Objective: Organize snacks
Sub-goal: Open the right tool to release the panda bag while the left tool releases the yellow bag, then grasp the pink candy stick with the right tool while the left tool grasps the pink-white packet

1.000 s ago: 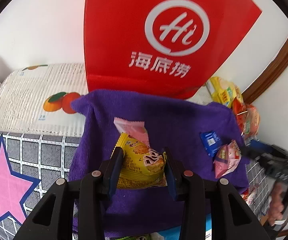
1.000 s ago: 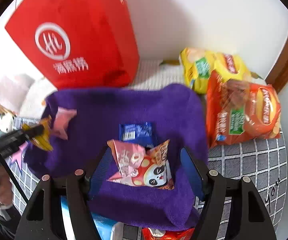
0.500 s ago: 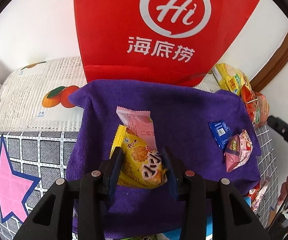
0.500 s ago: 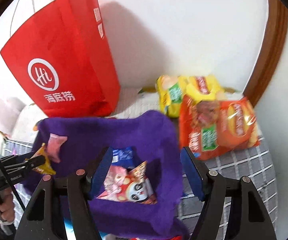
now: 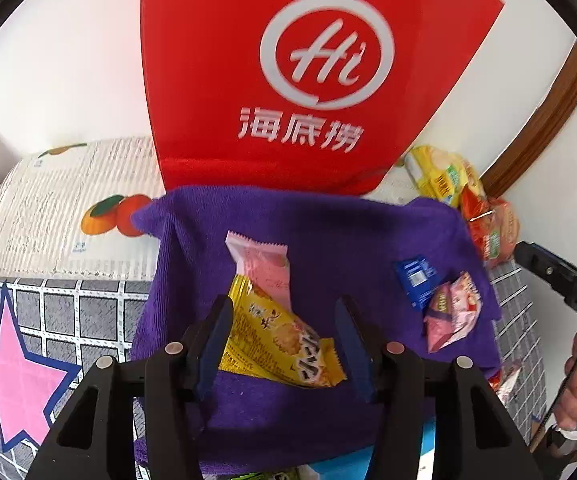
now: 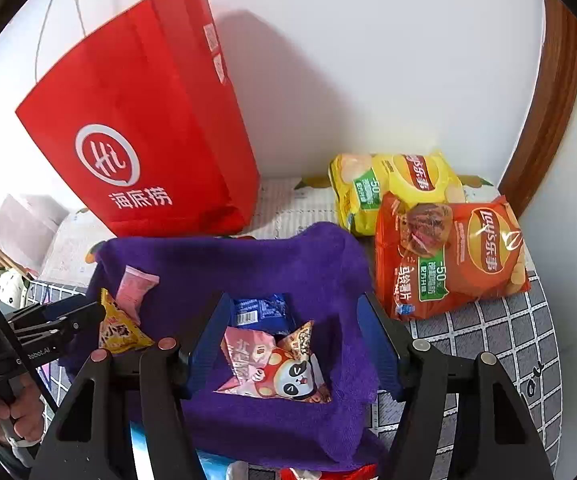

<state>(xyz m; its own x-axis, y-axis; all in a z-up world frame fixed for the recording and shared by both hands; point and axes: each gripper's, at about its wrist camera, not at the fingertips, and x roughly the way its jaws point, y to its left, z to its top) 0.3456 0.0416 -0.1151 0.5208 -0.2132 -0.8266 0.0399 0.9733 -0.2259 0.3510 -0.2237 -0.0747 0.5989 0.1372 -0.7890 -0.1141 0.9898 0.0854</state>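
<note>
A purple cloth [image 5: 328, 232] lies spread on the table with small snack packets on it. My left gripper [image 5: 283, 308] hangs over its left part, jaws opening. A yellow biscuit packet [image 5: 280, 340] rests on the cloth between them, and the pads have come off it. It overlaps a pink wafer packet [image 5: 262, 268]. My right gripper [image 6: 293, 304] is open, its jaws closing slowly. They straddle a pink panda packet [image 6: 272, 364] without touching it. A blue packet [image 6: 260, 310] lies just beyond. In the right wrist view the yellow packet [image 6: 118, 330] sits at the left gripper's tips.
A red paper bag [image 6: 148, 128] stands upright against the white wall behind the cloth. Yellow [image 6: 400, 180] and orange [image 6: 448, 256] crisp bags lie to the right by a wooden frame. A carton printed with oranges [image 5: 68, 220] sits at the left, on a grey checked tablecloth [image 5: 68, 312].
The left jaws have spread apart and the yellow packet has sunk flat onto the cloth. The right gripper has lifted and tilted up, so more of the wall and the red bag shows.
</note>
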